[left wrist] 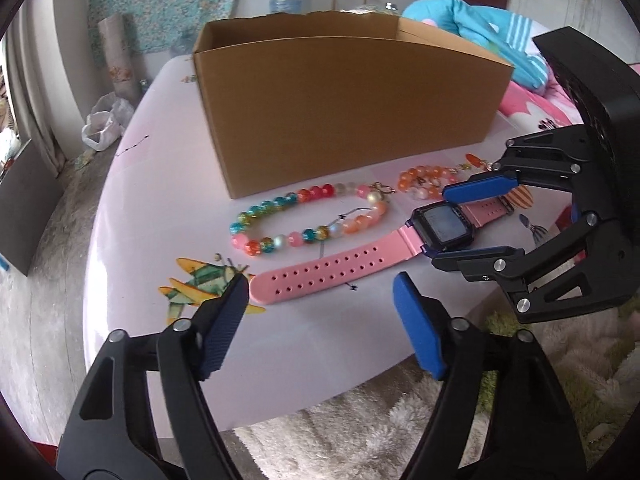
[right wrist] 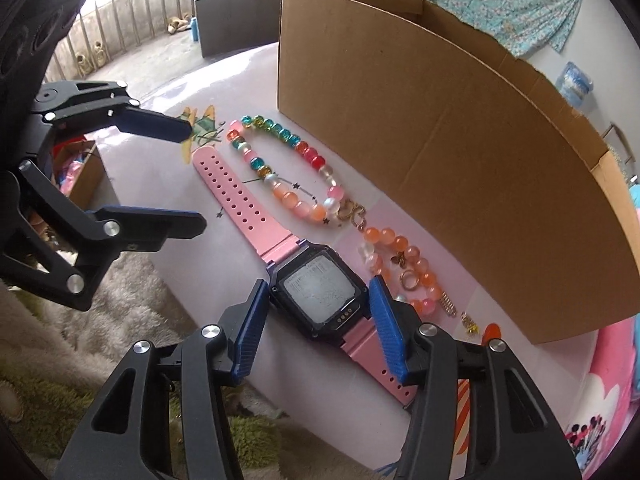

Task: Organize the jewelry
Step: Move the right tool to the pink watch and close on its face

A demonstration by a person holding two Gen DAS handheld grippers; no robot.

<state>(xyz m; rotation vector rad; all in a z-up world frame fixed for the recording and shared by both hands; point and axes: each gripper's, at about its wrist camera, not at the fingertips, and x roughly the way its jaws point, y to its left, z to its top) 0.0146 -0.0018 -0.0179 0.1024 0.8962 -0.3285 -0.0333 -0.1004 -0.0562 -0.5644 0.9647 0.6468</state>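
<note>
**At the near edge of the table: watch case between the right jaws**

Nearest the table's front edge, the left gripper (left wrist: 320,320) hangs with its jaws apart over the free tip of the pink watch (left wrist: 360,258) strap; nothing sits between its pads and they touch nothing. In the right wrist view it appears again at the left, jaws parted, above the strap end.

The right gripper (right wrist: 316,320) straddles the watch's dark case (right wrist: 320,300). Its blue pads stand at either side of the case, very close; whether they press on it cannot be told from either view. The watch lies flat, strap stretched along the front edge. Its screen is pale grey with faint marks, too blurred to read. No brand can be made out on case or strap.

Just behind the watch, the multicoloured bead bracelet (left wrist: 308,216) lies in a loop with a gold charm. Beside it, toward the table's right edge, is the orange bead bracelet (right wrist: 400,264), with small gold rings and trinkets too small to identify.

Behind both, the open cardboard box (left wrist: 344,108) stands mid-table; its plain brown wall bears no print, and its inside is hidden. The table (left wrist: 160,184) carries a printed aeroplane picture (left wrist: 200,284), partly covered by the left finger.
</note>
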